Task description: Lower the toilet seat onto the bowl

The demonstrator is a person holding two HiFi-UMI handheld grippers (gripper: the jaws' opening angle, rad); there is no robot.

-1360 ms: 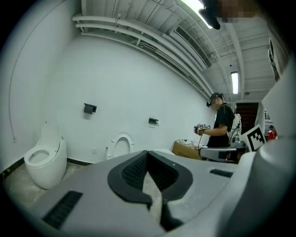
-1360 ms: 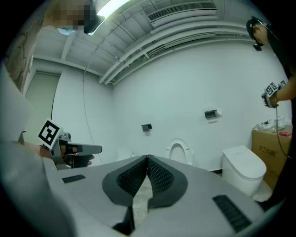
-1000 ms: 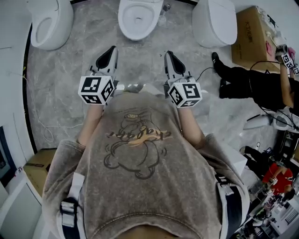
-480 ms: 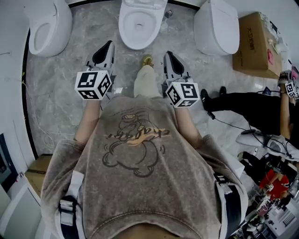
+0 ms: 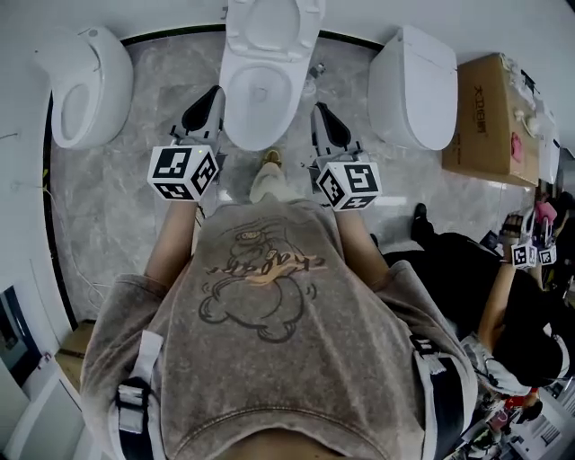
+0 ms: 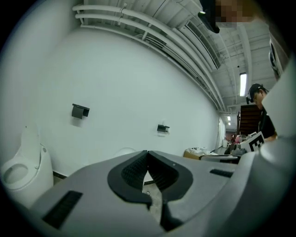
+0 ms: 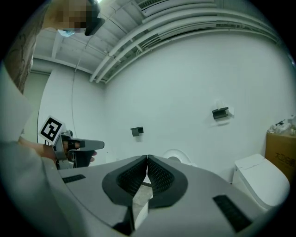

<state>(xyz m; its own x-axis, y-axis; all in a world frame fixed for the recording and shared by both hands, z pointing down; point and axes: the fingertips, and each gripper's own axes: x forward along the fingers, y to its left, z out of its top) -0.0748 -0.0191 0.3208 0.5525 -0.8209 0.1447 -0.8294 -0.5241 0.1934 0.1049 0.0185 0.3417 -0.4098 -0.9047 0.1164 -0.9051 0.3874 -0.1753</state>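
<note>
The middle toilet [image 5: 259, 94] stands at the top centre of the head view, its bowl open. Its seat and lid [image 5: 274, 20] stand raised against the wall. In the right gripper view the raised seat [image 7: 179, 156] shows as a white round shape just past the jaws. My left gripper [image 5: 214, 93] is shut and empty, at the left side of the bowl. My right gripper [image 5: 318, 110] is shut and empty, at the bowl's right side. Neither touches the toilet. Both gripper views show their jaws closed together [image 6: 147, 153] [image 7: 147, 158] and pointing at the white wall.
A second toilet [image 5: 79, 83] stands to the left, open. A third one [image 5: 411, 85] to the right has its lid down. A cardboard box [image 5: 490, 103] sits further right. A person in black [image 5: 503, 305] crouches at the right with other grippers. Small dark wall fittings [image 7: 221, 112].
The view has advanced toward the middle toilet: the bowl now lies between the two grippers instead of ahead of them. Both grippers stayed shut. The person at the right shifted lower in the view.
</note>
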